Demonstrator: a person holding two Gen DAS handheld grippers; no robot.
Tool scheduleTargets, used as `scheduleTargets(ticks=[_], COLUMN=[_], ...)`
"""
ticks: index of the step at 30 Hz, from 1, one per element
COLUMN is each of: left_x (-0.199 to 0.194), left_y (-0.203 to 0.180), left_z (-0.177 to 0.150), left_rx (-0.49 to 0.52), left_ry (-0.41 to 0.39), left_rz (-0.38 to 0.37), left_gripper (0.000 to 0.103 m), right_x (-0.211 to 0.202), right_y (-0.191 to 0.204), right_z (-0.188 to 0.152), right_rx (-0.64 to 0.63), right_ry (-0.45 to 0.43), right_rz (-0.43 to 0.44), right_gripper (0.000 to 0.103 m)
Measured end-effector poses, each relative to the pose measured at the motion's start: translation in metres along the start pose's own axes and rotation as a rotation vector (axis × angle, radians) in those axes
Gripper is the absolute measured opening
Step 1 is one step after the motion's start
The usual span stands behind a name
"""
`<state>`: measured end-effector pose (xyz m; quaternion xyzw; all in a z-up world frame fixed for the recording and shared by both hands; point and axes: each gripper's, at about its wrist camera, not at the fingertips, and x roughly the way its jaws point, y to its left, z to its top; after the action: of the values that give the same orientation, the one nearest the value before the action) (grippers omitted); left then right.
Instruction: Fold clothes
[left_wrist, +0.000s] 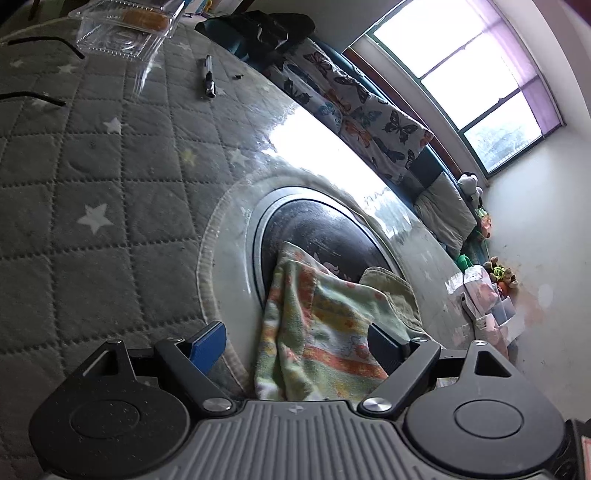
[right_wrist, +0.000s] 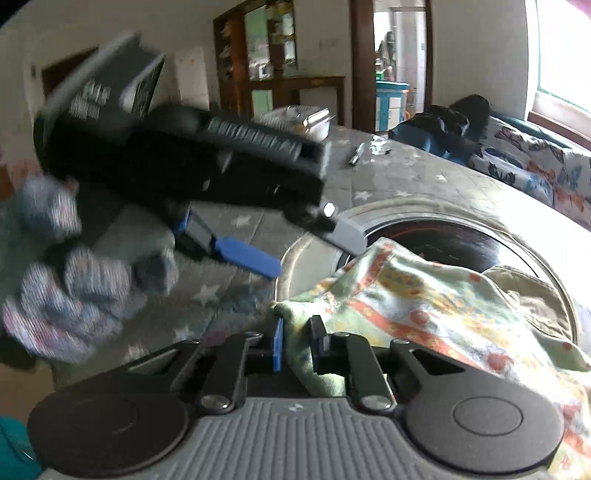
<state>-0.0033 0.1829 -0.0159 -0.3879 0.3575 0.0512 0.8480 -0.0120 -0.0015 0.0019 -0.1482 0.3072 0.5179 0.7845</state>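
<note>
Daylight pours through the window (left_wrist: 476, 85), blown out to white, and throws hard glare across the glossy counter (left_wrist: 317, 147). Fisheye curvature bends the room's edges and darkens the corners. In the right wrist view, the left gripper (right_wrist: 314, 251) and gloved hand (right_wrist: 70, 302) smear with motion blur.

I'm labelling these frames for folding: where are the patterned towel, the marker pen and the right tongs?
Patterned towel (left_wrist: 325, 332): left wrist view, on its striped middle.
Marker pen (left_wrist: 209, 76): left wrist view, mid-barrel, lying on the quilted cover.
Right tongs (right_wrist: 297, 343): right wrist view, midway between the fingertips, shut on the towel's edge.
</note>
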Motion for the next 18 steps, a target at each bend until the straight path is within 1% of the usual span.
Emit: scheduleTargets(ticks=[4, 8, 10, 12, 13, 15, 17, 18], left_x=[0.005, 0.017, 0.024, 0.03, 0.032, 0.034, 0.034, 0.034], left_y=[-0.005, -0.016, -0.022, -0.023, -0.023, -0.022, -0.02, -0.019], left_z=[0.0, 0.0, -0.001, -0.002, -0.002, -0.005, -0.006, -0.007], left_rx=[-0.024, -0.022, -0.016, -0.023, -0.03, -0.04, -0.035, -0.032], left_ry=[0.022, 0.044, 0.061, 0.081, 0.087, 0.095, 0.095, 0.095], left_rz=[-0.03, -0.055, -0.06, -0.074, -0.076, -0.078, -0.073, -0.07], left_gripper=[0.086, 0.085, 0.074, 0.058, 0.053, 0.031, 0.016, 0.016], right_x=[-0.018, -0.031, -0.036, -0.039, -0.04, -0.042, -0.042, -0.043], right_y=[-0.006, -0.008, -0.008, -0.009, -0.009, -0.011, -0.015, -0.016], right_z=[0.005, 0.006, 0.004, 0.002, 0.001, 0.0, -0.001, -0.003], right_rx=[0.034, 0.044, 0.048, 0.052, 0.053, 0.057, 0.063, 0.069], right_ry=[-0.047, -0.067, -0.076, -0.083, -0.083, -0.077, -0.066, -0.069], right_rz=[0.009, 0.016, 0.02, 0.024, 0.027, 0.034, 0.043, 0.039], right_gripper=[0.011, 0.011, 0.011, 0.011, 0.011, 0.011, 0.014, 0.02])
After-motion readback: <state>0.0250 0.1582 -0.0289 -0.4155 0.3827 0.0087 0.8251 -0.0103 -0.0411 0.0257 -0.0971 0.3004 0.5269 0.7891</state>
